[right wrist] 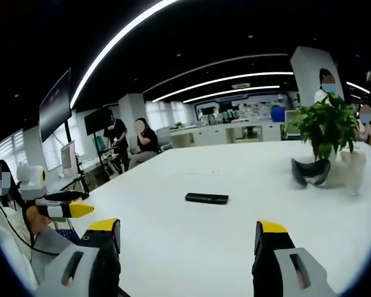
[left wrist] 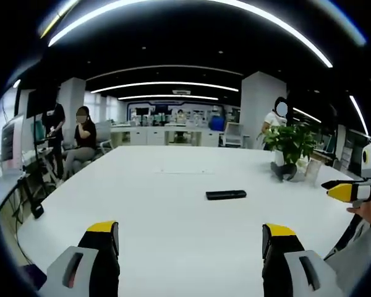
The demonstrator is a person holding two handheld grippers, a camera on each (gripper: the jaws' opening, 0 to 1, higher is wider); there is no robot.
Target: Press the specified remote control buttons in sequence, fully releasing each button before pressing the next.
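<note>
On the broad white oval table (left wrist: 173,210), the slim black rectangular remote control (left wrist: 226,195) lay flat near the middle, well apart from both of your tools. Your left gripper (left wrist: 190,238) stood wide with nothing between its yellow-tipped jaws, and your right gripper (right wrist: 188,238) was likewise wide and empty. Coming down with jaws that wide, you risked catching two buttons together or sliding the remote across the smooth top. Beyond it, the white pot (left wrist: 278,158) held a leafy green plant (left wrist: 290,141), with a dark curved object (right wrist: 310,171) lying just beside it.
</note>
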